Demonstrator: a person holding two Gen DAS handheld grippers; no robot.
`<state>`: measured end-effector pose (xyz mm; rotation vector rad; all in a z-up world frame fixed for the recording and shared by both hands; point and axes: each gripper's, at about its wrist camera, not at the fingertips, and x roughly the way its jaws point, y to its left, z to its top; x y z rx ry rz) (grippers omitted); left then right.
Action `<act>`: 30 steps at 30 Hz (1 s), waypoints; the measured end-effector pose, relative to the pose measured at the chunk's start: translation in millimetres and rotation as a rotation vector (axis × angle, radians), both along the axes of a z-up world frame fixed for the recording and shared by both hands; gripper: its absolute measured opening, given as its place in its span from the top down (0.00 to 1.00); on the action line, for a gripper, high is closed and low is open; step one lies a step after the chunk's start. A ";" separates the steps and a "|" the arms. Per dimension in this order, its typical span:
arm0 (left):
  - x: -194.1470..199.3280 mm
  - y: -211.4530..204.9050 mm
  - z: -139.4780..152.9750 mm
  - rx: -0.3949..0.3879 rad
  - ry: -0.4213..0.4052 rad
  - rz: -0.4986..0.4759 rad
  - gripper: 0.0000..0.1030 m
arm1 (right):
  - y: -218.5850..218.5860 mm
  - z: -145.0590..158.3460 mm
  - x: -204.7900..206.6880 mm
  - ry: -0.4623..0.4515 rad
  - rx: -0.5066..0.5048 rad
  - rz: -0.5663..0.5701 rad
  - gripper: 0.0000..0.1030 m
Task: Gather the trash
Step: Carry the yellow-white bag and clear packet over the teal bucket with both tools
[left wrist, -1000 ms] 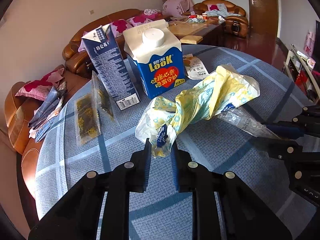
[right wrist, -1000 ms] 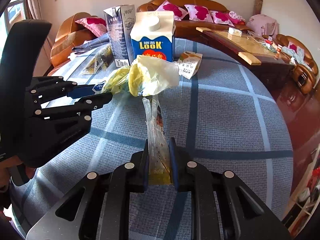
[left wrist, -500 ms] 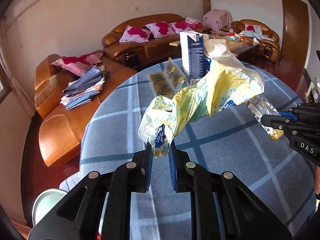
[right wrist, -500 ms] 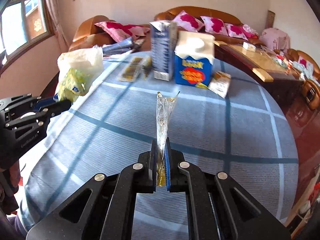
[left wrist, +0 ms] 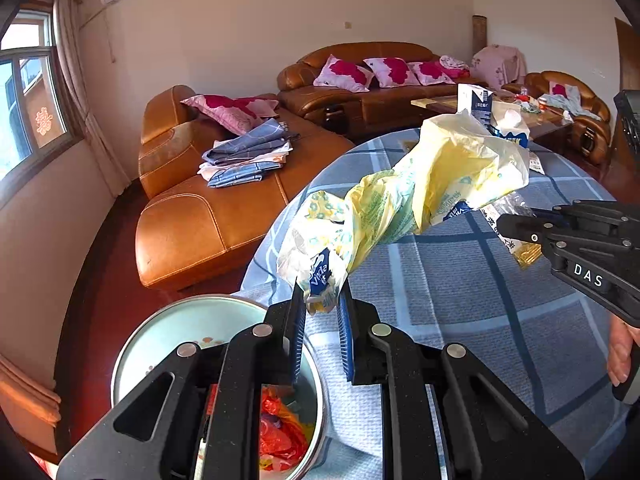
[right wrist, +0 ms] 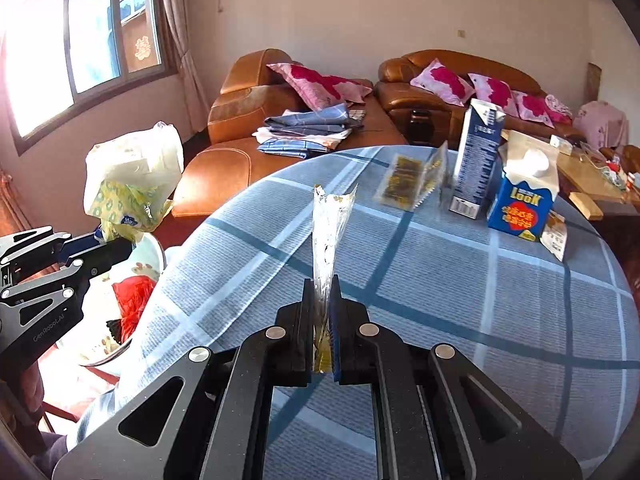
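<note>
Left hand-held gripper [left wrist: 322,312] is loosely pinching the yellow bag [left wrist: 420,192] beside the bin [left wrist: 132,344]; right hand-held gripper [right wrist: 322,320] is clamping the clear wrapper [right wrist: 330,232]; either may be slipping onto the counter [right wrist: 440,280].

Crinkled thin plastic bag [left wrist: 436,184], glossy clear film wrapper [right wrist: 330,232], ribbed woven tablecloth [right wrist: 460,288], shiny metal bin [left wrist: 160,332]

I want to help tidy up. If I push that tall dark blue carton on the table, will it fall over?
Probably, yes. The tall dark blue carton is narrow and stands upright on a small base, so a push near its top would likely tip it. Its spout looks torn open, so it may be empty and light. It should slide little on the checked tablecloth.
</note>
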<state>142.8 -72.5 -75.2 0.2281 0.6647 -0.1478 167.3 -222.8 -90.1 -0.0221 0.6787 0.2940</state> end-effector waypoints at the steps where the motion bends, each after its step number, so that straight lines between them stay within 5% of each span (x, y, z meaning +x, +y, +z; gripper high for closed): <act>1: -1.8 3.8 -0.7 -0.001 0.001 0.008 0.86 | 6.8 0.3 -0.2 -0.007 -0.004 0.014 0.93; 30: -18.5 72.3 3.0 0.095 -0.043 0.220 0.85 | 99.6 0.5 3.2 -0.118 -0.078 0.252 0.93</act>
